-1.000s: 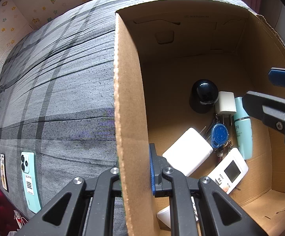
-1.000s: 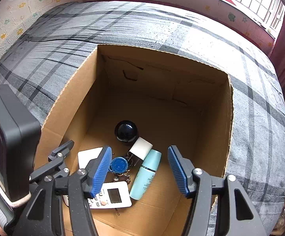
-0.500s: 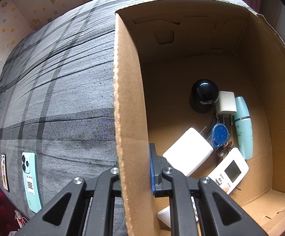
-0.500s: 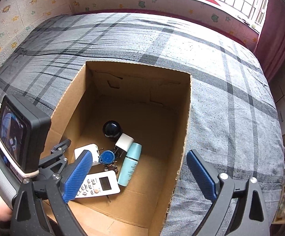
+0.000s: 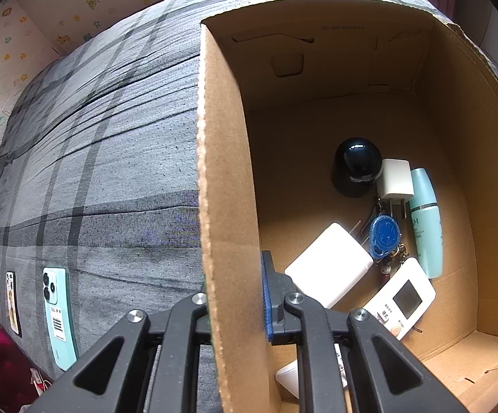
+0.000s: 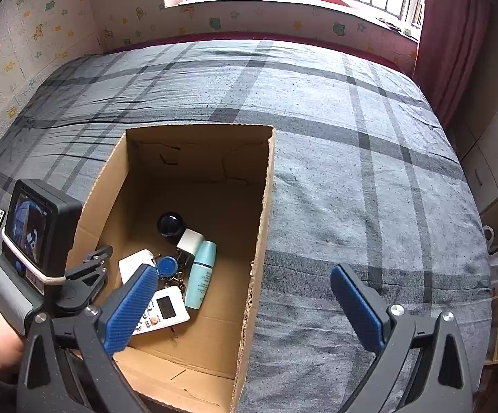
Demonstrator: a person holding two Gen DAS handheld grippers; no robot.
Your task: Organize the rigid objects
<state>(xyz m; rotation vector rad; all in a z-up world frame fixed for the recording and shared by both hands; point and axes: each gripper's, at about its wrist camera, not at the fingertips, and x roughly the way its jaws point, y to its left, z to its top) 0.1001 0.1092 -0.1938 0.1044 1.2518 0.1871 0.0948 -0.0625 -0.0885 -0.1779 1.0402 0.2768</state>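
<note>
Six things lie plain on the floor of the cardboard box: a black dome-topped gadget, a small white plug, a larger white charger, a blue key fob on a bunch of keys, a pale teal bottle and a white remote. They sit bunched together, touching, toward the near end. A seventh white piece peeks out low down, mostly hidden behind the left gripper, so what it is stays unclear. Writing on the bottle and the remote's buttons is too small to read.

That left gripper is clamped on the box's left wall, one blue pad inside, the other finger hidden behind the cardboard. The right gripper hangs above the box's right wall, jaws spreading wide with nothing in them.

Out on the grey plaid bed, two phones: a teal phone with a barcode sticker, and a second phone beside it at the edge, its picture hard to make out.
</note>
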